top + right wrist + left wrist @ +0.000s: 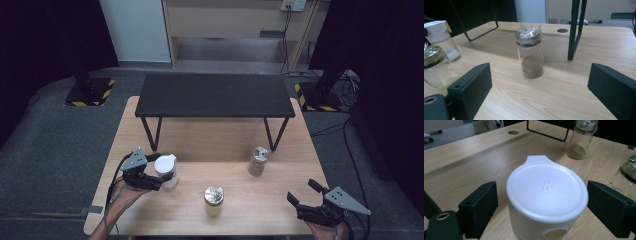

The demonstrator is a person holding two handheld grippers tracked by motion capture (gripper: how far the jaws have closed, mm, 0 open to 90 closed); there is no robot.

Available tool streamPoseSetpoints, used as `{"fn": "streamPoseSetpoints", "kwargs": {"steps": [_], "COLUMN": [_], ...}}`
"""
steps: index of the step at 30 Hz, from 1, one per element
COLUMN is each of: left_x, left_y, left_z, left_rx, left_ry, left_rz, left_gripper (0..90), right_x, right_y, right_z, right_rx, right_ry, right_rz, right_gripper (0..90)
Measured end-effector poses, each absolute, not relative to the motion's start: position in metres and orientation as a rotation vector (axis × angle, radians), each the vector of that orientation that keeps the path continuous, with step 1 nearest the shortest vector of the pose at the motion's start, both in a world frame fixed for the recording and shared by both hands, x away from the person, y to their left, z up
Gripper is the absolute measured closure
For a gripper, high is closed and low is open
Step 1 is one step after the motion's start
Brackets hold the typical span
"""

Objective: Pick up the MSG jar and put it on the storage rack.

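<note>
Here, left gripper [541, 210] straddles white-lidded jar [546, 202] (fingers not touching).

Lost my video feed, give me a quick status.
Left gripper open, jaws straddling white-lidded jar, not clamped. Right gripper open, facing brown-powder jar. Path clear.

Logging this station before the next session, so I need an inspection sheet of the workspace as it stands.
Surface: wooden table, a black shelf standing on it.
Job's things: white-lidded jar between the open left gripper's jaws; two foil-topped glass jars, near and far, powder inside.
Clutter: nothing seen.
Grippers: right gripper open, holding nothing.
Cables: one trails from the left gripper.
Surroundings: grey floor, cabinet, hazard-taped stand bases.
</note>
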State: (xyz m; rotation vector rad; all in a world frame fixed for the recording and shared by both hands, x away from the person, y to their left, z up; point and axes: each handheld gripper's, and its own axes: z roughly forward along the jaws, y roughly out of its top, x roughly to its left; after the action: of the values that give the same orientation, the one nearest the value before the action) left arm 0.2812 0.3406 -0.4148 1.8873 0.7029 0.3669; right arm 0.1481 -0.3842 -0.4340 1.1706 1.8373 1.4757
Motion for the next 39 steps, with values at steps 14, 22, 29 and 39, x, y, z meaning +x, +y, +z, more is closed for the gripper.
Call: {"fn": "streamPoseSetpoints", "kwargs": {"steps": [14, 22, 29, 39], "left_x": [0.281, 0.28, 0.283, 0.29], "left_y": [0.337, 0.338, 0.338, 0.334], "left_z": [-0.424, -0.427, -0.422, -0.41], "left_rx": [1.879, 1.872, 1.893, 1.897], "left_ry": [0.669, 0.657, 0.64, 0.578], "left_rz": [0.401, 0.407, 0.394, 0.358], "left_gripper": [29.0, 29.3, 29.5, 29.5], "right_x": [0.148, 0.148, 0.148, 0.148], "right_y": [-0.384, -0.384, -0.384, -0.385], "right_z": [-0.434, -0.434, -0.434, -0.434], "right_rx": [1.17, 1.17, 1.171, 1.17], "right_ry": [1.836, 1.839, 1.837, 1.837], "right_rz": [1.475, 1.475, 1.476, 1.479], "right_gripper": [6.0, 6.0, 6.0, 6.0]}}
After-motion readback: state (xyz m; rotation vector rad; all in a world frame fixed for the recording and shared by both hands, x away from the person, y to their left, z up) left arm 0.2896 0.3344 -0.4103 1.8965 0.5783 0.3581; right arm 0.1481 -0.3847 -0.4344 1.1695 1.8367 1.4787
